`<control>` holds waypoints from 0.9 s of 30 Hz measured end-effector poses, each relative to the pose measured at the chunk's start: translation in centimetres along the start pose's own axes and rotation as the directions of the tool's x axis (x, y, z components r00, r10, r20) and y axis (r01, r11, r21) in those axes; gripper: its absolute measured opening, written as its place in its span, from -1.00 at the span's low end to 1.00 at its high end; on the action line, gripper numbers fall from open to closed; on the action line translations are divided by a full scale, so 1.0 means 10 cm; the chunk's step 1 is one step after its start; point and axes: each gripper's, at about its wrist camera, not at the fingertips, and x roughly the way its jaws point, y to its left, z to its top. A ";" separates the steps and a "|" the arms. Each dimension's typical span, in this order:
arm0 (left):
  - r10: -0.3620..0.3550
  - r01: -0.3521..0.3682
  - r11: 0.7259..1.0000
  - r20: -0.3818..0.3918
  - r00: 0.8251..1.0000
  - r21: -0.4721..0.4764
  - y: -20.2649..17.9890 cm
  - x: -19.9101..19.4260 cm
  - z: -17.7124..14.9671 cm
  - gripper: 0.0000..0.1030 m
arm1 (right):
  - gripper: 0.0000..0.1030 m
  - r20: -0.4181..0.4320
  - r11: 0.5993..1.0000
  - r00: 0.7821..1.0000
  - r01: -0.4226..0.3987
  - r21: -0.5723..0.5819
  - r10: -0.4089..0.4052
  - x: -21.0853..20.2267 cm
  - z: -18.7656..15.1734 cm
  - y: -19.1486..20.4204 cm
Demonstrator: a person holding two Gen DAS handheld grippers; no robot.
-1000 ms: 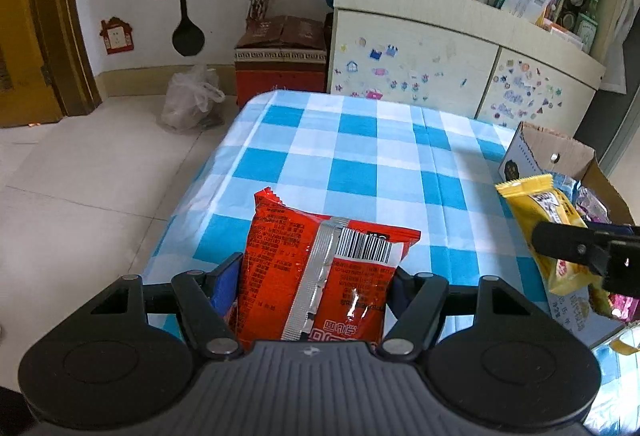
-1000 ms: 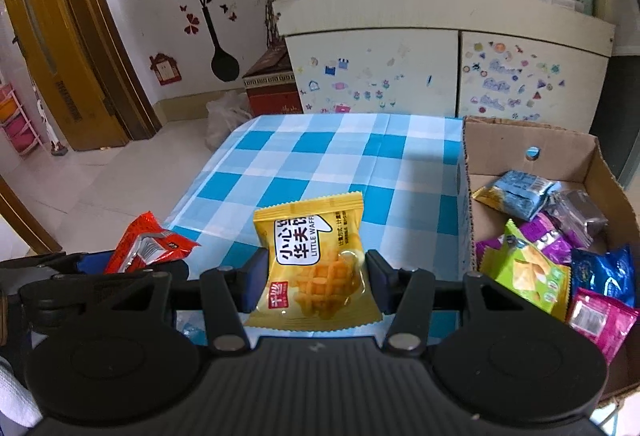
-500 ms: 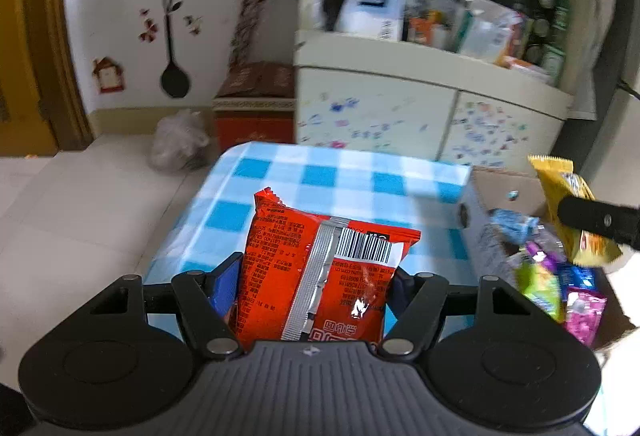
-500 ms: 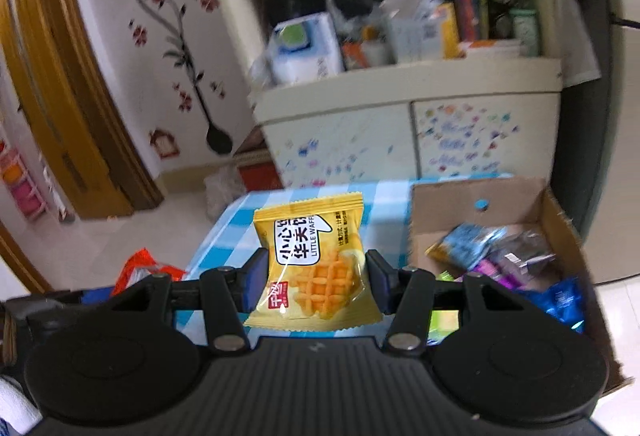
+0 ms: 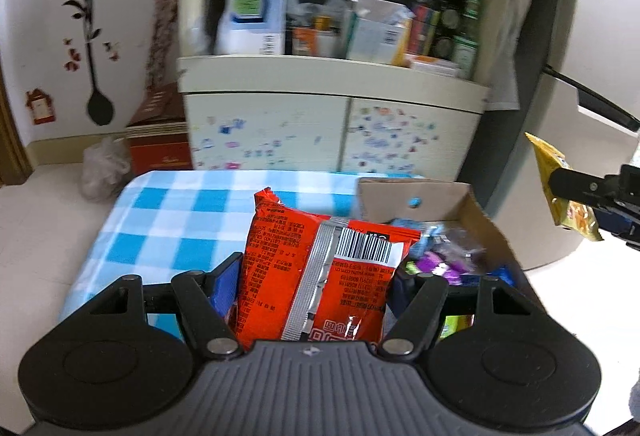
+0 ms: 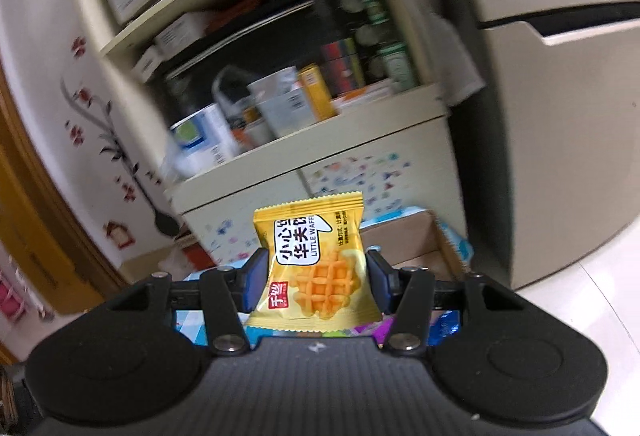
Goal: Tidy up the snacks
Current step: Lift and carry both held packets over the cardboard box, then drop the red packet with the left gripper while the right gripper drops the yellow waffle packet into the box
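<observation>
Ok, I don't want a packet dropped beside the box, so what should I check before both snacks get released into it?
1. Left gripper shut on the red packet: ok.
2. Right gripper shut on the yellow waffle packet: ok.
3. Cardboard box open on top, with room showing among its snacks: ok.
4. Red packet above the box opening: not ok, it looks nearer the left wall, over the checkered tablecloth.
5. Yellow waffle packet above the opening: cannot tell; the left wrist view shows it high and right of the box.
6. Grippers apart from each other: ok.
</observation>
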 end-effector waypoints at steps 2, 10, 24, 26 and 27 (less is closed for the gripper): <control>-0.019 0.019 1.000 -0.007 1.000 0.014 -0.10 0.04 0.00 0.45 | 0.02 0.002 1.000 1.000 0.016 0.027 -0.016 0.01 0.02 -0.08; -0.071 0.073 0.995 -0.029 0.997 0.062 -0.47 0.21 -0.03 0.45 | 0.02 -0.013 0.992 0.998 0.064 0.111 -0.063 0.08 0.03 -0.28; -0.097 0.106 0.987 -0.081 0.992 0.120 -0.84 0.44 -0.13 0.45 | 0.02 -0.045 0.986 0.995 0.091 0.141 -0.086 0.16 0.03 -0.38; -0.098 0.109 0.986 -0.089 0.991 0.126 -0.86 0.48 -0.14 0.45 | 0.02 -0.059 0.985 0.993 0.105 0.133 -0.098 0.18 0.02 -0.38; -0.098 0.110 0.986 -0.094 0.991 0.129 -0.87 0.50 -0.14 0.45 | 0.02 -0.067 0.985 0.992 0.112 0.130 -0.104 0.20 0.02 -0.38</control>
